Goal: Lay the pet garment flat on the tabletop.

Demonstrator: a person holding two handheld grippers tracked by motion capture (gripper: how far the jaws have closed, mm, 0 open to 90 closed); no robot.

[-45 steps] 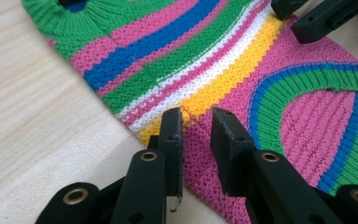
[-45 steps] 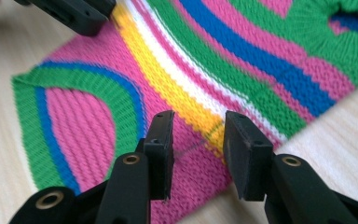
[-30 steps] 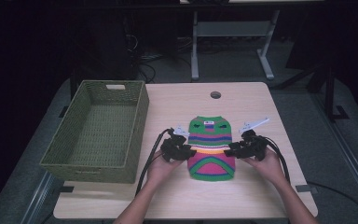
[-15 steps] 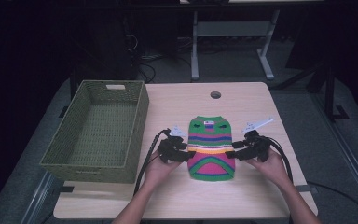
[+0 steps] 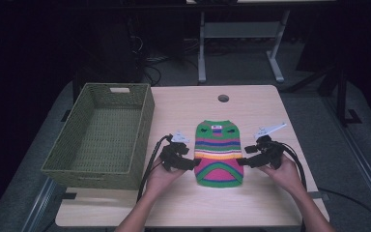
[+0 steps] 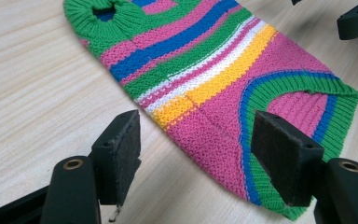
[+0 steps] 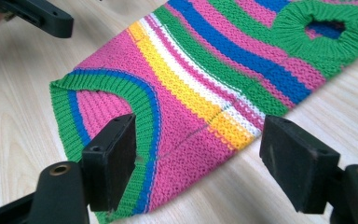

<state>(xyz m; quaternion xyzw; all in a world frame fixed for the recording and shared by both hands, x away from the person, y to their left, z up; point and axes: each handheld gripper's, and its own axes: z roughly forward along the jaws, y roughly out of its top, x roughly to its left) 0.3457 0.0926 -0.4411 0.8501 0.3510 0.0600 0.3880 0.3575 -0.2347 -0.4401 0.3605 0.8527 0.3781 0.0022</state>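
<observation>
striped knitted pet sweater [image 5: 219,153] in green, pink, blue and yellow lies flat on the wooden tabletop [image 5: 251,104] right of the green woven basket [image 5: 101,135], looking soft, light and floppy, best pinched at its side edges, where left claw [image 5: 192,164] and right claw [image 5: 241,162] have just been opening, now spread, gripping nothing.

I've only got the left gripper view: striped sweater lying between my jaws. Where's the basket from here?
Observer: The green woven basket sits on the table to the left of the sweater, in the high view.
Operator: Anything in it?
Observer: From above, its floor looks bare.
Operator: And the right gripper?
Observer: The right gripper has just been opening; its jaws stand apart over the sweater's opposite edge, pads off the knit.
Operator: Mine too?
Observer: The left gripper has just been opening as well, and nothing is gripped.
</observation>
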